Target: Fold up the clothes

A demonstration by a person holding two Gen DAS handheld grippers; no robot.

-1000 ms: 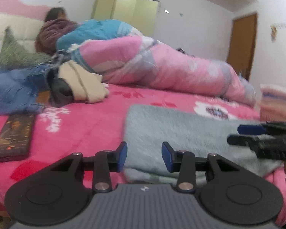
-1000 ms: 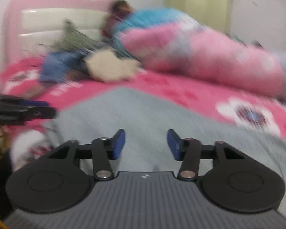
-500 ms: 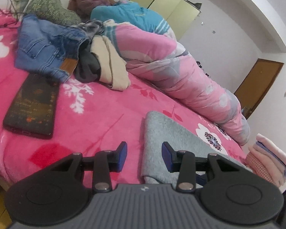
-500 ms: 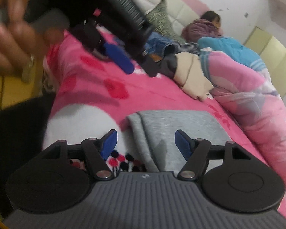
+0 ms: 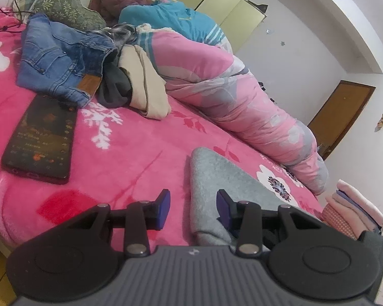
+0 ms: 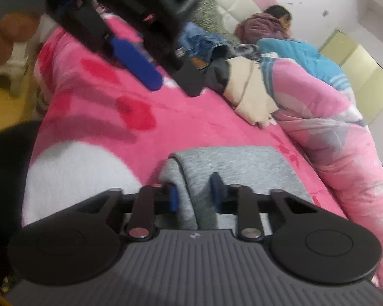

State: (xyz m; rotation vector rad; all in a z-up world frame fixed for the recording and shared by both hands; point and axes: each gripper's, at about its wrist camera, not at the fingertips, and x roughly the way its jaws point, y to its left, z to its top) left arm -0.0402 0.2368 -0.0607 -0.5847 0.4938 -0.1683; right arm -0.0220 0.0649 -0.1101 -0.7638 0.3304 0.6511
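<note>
A folded grey garment (image 5: 212, 183) lies on the pink bedspread (image 5: 130, 158) near the front edge; it also shows in the right wrist view (image 6: 232, 168). My left gripper (image 5: 193, 204) is open and hovers over the garment's left fold, empty. My right gripper (image 6: 194, 195) has its jaws narrowed around the garment's thick folded edge, with cloth between the pads. The left gripper shows blurred at the top left of the right wrist view (image 6: 140, 63).
A phone (image 5: 40, 137) lies on the bedspread at left. Blue jeans (image 5: 61, 58), a dark garment and a cream garment (image 5: 145, 84) are heaped behind. A person under a pink quilt (image 5: 232, 97) lies along the far side. Folded clothes (image 5: 355, 209) are stacked at right.
My right gripper has dropped onto the garment's folded edge and narrowed its jaws around it. My left gripper has tilted down toward the bed and stayed open.
</note>
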